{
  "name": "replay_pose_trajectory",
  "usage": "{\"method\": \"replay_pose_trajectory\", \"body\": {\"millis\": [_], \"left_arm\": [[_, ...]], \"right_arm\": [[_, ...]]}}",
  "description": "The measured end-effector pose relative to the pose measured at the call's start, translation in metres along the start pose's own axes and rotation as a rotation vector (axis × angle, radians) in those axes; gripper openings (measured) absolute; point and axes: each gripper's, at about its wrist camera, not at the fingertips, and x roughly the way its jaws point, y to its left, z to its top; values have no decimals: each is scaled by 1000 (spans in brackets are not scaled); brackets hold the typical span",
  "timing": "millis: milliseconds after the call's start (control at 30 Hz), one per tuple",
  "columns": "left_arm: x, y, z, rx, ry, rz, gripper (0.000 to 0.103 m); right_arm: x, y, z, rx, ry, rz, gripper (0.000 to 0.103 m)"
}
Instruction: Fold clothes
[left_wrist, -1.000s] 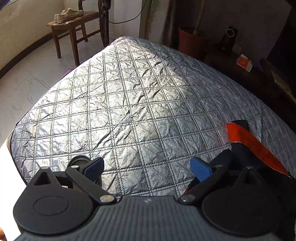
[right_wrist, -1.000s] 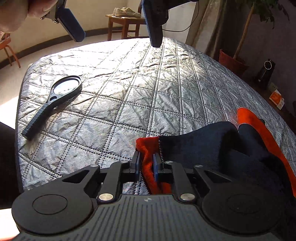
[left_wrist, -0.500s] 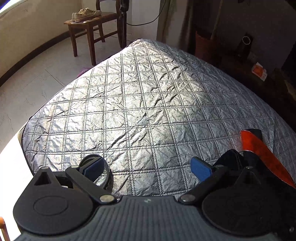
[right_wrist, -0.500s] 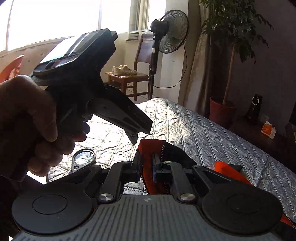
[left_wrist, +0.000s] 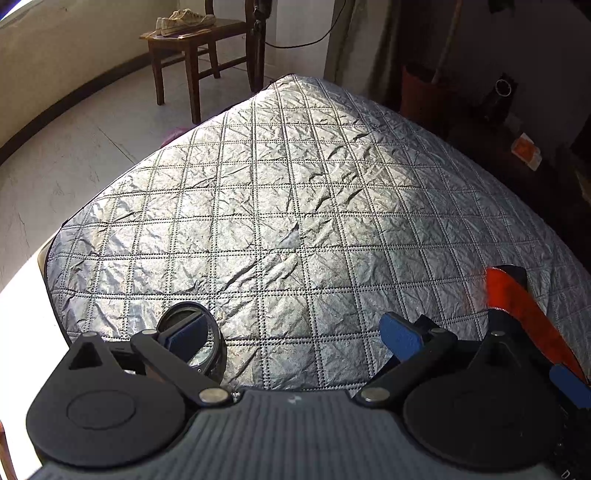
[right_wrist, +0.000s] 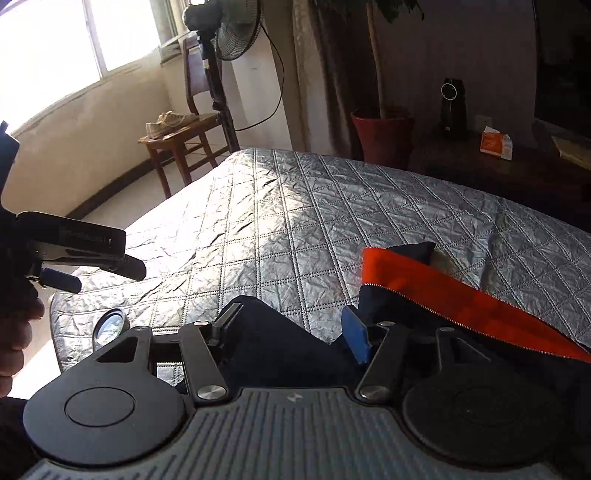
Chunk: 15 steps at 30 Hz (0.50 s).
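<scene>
A dark navy garment (right_wrist: 273, 347) with an orange zip-edged lining (right_wrist: 443, 288) lies bunched at the near right of the silver quilted cover (right_wrist: 295, 229). My right gripper (right_wrist: 291, 328) hangs just above it. Its jaws are opening, with navy cloth loose between the fingers and neither pad pressing on it. In the left wrist view the orange lining (left_wrist: 517, 306) shows at the right edge. My left gripper (left_wrist: 293, 332) stands open over bare quilt with nothing between its fingers. A hand (right_wrist: 18, 332) carries the left gripper (right_wrist: 85, 251) at the left of the right wrist view.
A magnifying glass (left_wrist: 192, 336) lies on the cover's near left corner, under my left finger. Beyond the cover stand a wooden chair with shoes (left_wrist: 192, 33), a fan (right_wrist: 229, 29), a red plant pot (right_wrist: 384, 136) and a dark side table with an orange box (right_wrist: 496, 142).
My right gripper has let go of the orange hem, its jaws have spread, and it has risen and rolled. The left gripper has hardly moved.
</scene>
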Motion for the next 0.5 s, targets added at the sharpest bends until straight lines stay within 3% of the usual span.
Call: {"method": "replay_pose_trajectory", "body": {"millis": [100, 167, 200, 233, 333, 367, 433, 500], "left_arm": [[2, -3, -1, 15, 6, 4, 99], [5, -5, -2, 22, 11, 10, 99], [5, -5, -2, 23, 12, 14, 99], [6, -5, -2, 20, 14, 13, 99], [5, -3, -1, 9, 16, 1, 99], [5, -2, 0, 6, 15, -1, 99], [5, -1, 0, 0, 16, -6, 99], [5, 0, 0, -7, 19, -7, 99]], "right_arm": [[40, -20, 12, 62, 61, 18, 59], [68, -23, 6, 83, 118, 17, 45], [79, -20, -1, 76, 157, 26, 29], [85, -14, -8, 54, 194, 46, 25], [86, 13, -35, -40, 317, 171, 25], [83, 22, -43, -77, 342, 191, 30], [77, 32, -56, -146, 348, 182, 40], [71, 31, -59, -139, 308, 169, 41]]}}
